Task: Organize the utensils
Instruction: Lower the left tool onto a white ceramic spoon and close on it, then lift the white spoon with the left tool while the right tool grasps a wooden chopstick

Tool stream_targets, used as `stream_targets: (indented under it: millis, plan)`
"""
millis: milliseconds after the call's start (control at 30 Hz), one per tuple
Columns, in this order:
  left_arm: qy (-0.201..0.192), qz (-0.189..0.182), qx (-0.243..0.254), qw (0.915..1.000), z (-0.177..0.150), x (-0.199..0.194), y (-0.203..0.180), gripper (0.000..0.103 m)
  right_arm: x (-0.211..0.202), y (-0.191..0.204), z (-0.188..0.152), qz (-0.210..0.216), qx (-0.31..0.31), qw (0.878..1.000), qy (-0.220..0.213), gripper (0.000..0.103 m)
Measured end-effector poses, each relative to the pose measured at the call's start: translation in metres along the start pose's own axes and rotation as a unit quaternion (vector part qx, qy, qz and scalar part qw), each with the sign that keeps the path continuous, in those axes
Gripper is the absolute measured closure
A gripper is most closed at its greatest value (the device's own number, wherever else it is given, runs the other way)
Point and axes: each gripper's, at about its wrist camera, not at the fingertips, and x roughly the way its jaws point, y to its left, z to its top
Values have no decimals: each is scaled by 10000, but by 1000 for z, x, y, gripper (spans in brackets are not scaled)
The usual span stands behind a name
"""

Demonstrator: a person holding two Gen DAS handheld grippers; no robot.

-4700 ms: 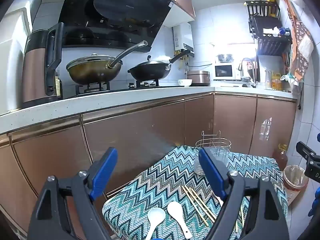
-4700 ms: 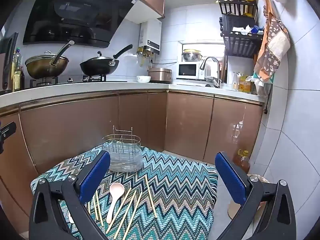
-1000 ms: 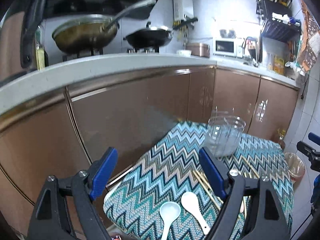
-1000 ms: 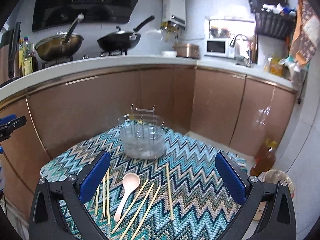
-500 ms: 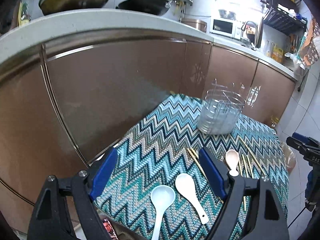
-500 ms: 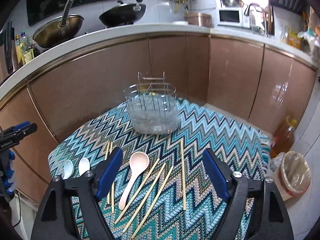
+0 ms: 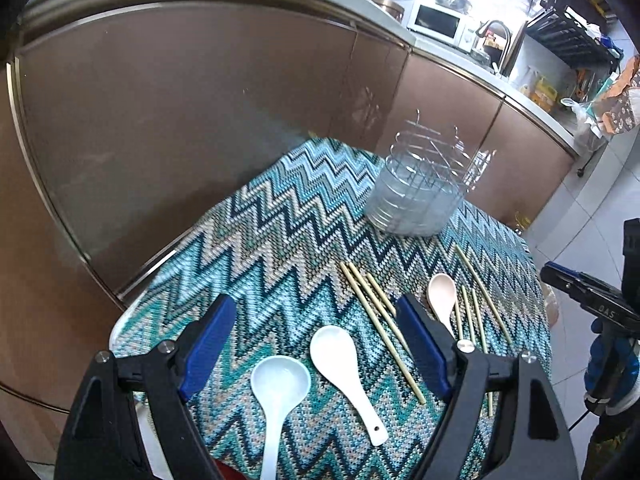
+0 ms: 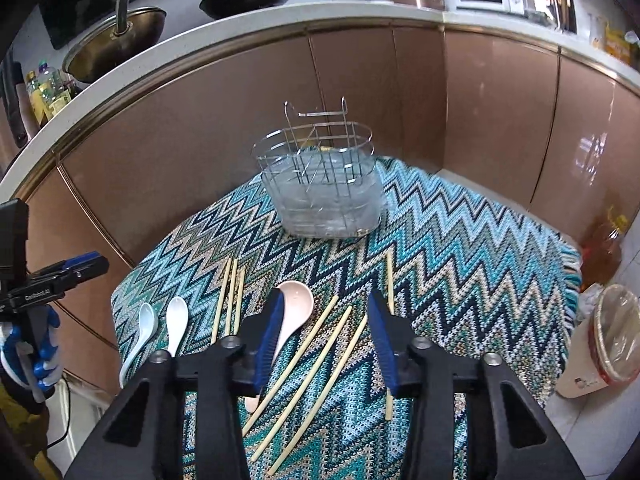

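A wire utensil basket [image 8: 320,184] [image 7: 420,192] stands at the far side of a zigzag-cloth table [image 8: 460,248] [image 7: 272,240]. Two white spoons [image 7: 344,368] [image 7: 276,392], a pink spoon [image 8: 294,304] [image 7: 442,300] and several bamboo chopsticks [image 8: 312,344] [image 7: 380,320] lie on the cloth. My left gripper [image 7: 316,344] is open above the two white spoons. My right gripper [image 8: 326,336] is partly open and empty above three chopsticks, its left finger over the pink spoon's handle.
Brown cabinet fronts [image 8: 360,92] curve close behind the table. A bin with a plastic liner [image 8: 608,332] and an oil bottle [image 8: 604,248] stand on the floor to the right. Pans sit on the counter [image 8: 116,44].
Both grippers have tilted down and moved closer to the table. The right gripper's jaws have narrowed over the chopsticks. The left stays wide open.
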Motion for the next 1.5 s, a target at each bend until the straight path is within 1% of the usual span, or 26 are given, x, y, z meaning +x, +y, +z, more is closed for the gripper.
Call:
stream_targets:
  millis: [100, 267, 400, 600, 700, 900, 967, 1000, 1067, 1133, 1200, 1267, 1333, 1433, 1500]
  plan:
    - [137, -50, -60, 9999, -2, 7, 6, 22, 6, -8, 0, 54, 78, 9999, 110, 68]
    - [488, 12, -95, 9988, -18, 16, 26, 22, 13, -14, -5, 37, 87, 9996, 275, 68]
    - [827, -98, -49, 9965, -34, 27, 44, 24, 19, -14, -9, 91, 56, 9991, 399, 68]
    - [1085, -362, 34, 9934, -43, 42, 65, 29, 23, -16, -13, 31, 38, 9986, 528, 68]
    - [1157, -587, 105, 9915, -47, 48, 71, 36, 25, -19, -15, -31, 47, 9983, 587, 68]
    - [1242, -895, 235, 9879, -50, 59, 73, 52, 29, -23, -18, -125, 53, 9975, 688, 68]
    - [1291, -964, 294, 9865, -49, 65, 72, 59, 32, -23, -18, -145, 41, 9972, 731, 68]
    - [1311, -987, 302, 9860, -49, 67, 72, 60, 34, -23, -18, -160, 29, 9970, 752, 68]
    - [1359, -1069, 304, 9845, -48, 71, 73, 70, 36, -23, -18, -177, 16, 9968, 781, 68]
    - [1401, -1152, 317, 9829, -47, 75, 72, 75, 38, -23, -18, -186, 5, 9966, 803, 68]
    - [1440, -1171, 346, 9820, -47, 78, 70, 79, 40, -24, -18, -182, 4, 9963, 841, 68]
    - [1498, -1190, 346, 9809, -47, 82, 69, 86, 43, -25, -19, -174, 20, 9960, 881, 68]
    - [1550, -1155, 319, 9806, -47, 87, 69, 90, 48, -28, -18, -174, 52, 9954, 937, 68]
    - [1541, -1129, 191, 9814, -47, 89, 71, 95, 60, -34, -16, -128, 182, 9941, 1061, 71]
    - [1526, -1116, 98, 9819, -46, 88, 72, 95, 69, -40, -13, -125, 268, 9931, 1138, 74]
